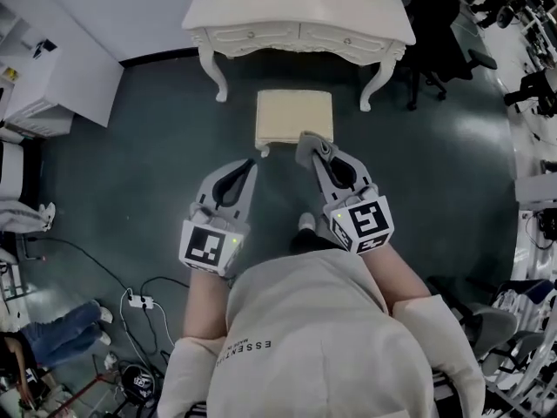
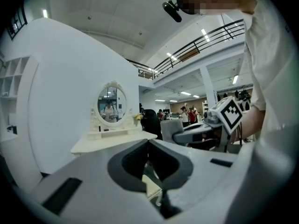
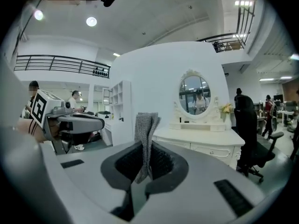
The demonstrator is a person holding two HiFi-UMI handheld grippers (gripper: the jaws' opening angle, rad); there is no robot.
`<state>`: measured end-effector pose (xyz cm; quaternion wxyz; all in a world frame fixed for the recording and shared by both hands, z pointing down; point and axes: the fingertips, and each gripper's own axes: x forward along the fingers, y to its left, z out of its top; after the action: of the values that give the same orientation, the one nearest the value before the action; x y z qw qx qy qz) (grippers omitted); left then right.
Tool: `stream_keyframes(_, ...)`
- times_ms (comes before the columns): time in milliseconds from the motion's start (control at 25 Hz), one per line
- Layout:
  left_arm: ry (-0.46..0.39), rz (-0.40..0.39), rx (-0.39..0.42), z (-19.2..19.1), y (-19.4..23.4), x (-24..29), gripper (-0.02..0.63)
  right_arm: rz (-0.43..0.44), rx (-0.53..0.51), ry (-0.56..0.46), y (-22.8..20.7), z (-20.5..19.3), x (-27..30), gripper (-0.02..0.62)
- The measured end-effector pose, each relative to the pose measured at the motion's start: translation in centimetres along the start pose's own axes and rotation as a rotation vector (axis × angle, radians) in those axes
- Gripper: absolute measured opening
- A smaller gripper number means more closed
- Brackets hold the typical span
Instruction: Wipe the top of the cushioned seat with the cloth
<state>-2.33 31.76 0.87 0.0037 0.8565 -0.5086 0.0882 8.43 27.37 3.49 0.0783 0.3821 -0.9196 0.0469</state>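
Observation:
The cushioned seat [image 1: 294, 116] is a small cream stool standing on the dark floor in front of a white dressing table [image 1: 300, 11]. My right gripper [image 1: 306, 141] hovers at the seat's near right corner, shut on a grey knitted cloth [image 1: 302, 152]. In the right gripper view the cloth [image 3: 145, 139] stands up between the jaws. My left gripper [image 1: 253, 165] is just short of the seat's near left corner, shut with nothing in it. A sliver of the seat [image 2: 152, 186] shows below its jaws.
The dressing table's curved legs [image 1: 214, 75] flank the seat, and its oval mirror [image 3: 195, 94] rises behind. A black office chair [image 1: 444, 33] stands at the right. A white cabinet [image 1: 52, 68] is at the left. Cables and a power strip [image 1: 137, 301] lie at lower left.

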Motion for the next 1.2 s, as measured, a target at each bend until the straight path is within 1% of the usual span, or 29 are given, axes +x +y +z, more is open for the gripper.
stream_keyframes(80,0.001,0.024,0.015,0.2,0.6,2.9,0.002,0.02,-0.015,0.007,-2.3,0.1,1.6,0.028)
stream_keyframes(160,0.005,0.039,0.011,0.4,1.1,5.3,0.002,0.034,-0.014,0.014,-4.4,0.1,3.0,0.028)
stream_keyframes(360,0.024,0.031,-0.023,-0.1,2.8,10.3,0.002,0.042,0.013,0.045,-8.6,-0.8,6.6,0.028)
stream_keyframes(560,0.023,-0.005,-0.045,-1.5,6.6,14.6,0.002,0.042,0.029,0.086,-10.8,-1.8,11.6,0.028)
stream_keyframes(760,-0.011,-0.05,-0.086,-3.0,11.5,18.8,0.002,0.021,0.025,0.132,-12.7,-2.8,18.1,0.028)
stream_keyframes(840,-0.012,-0.056,-0.094,-4.3,13.5,20.4,0.002,0.014,0.038,0.155,-13.2,-3.5,20.7,0.028)
stream_keyframes(920,0.006,-0.058,-0.107,-6.1,15.4,21.9,0.002,0.017,0.055,0.193,-13.5,-4.8,23.3,0.028)
stream_keyframes(1120,0.059,-0.085,-0.181,-11.8,20.5,25.6,0.002,0.037,0.1,0.29,-13.9,-9.5,30.7,0.028)
stream_keyframes(1200,0.077,-0.099,-0.187,-14.2,22.2,27.0,0.002,0.04,0.116,0.317,-14.2,-11.6,33.6,0.028)
